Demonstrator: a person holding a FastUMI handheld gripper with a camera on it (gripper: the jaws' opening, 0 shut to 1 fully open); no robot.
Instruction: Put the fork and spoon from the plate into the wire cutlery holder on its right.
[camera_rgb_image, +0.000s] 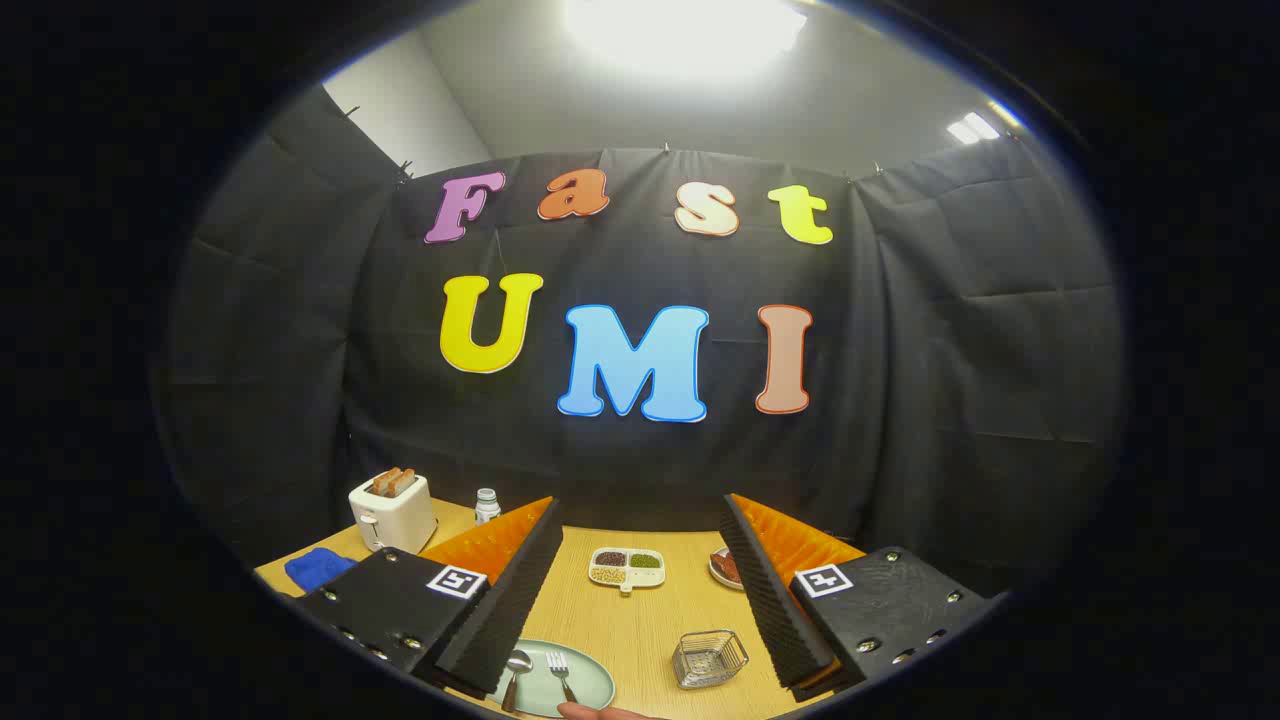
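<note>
Tool (640, 590) wide open, empty. Fork (562, 676) and spoon (516, 672) flat on plate (596, 688), holder (709, 658) just right. Probably thin, stiff, slippery metal; best pinched mid-handle.

The hand-held two-finger gripper (637, 590) was built of black plastic with orange parts. Each of its two fingers (510, 600) was a long wedge-shaped slab, its inner face lined with black ribbed foam and its outer face moulded in bright orange ridged plastic. The fingers stood wide apart. At the near end of each sat a flat, textured black mounting block (890, 600) studded with small silver screws along its edges. Each block carried a small square white tag printed with a black coded pattern.
</note>
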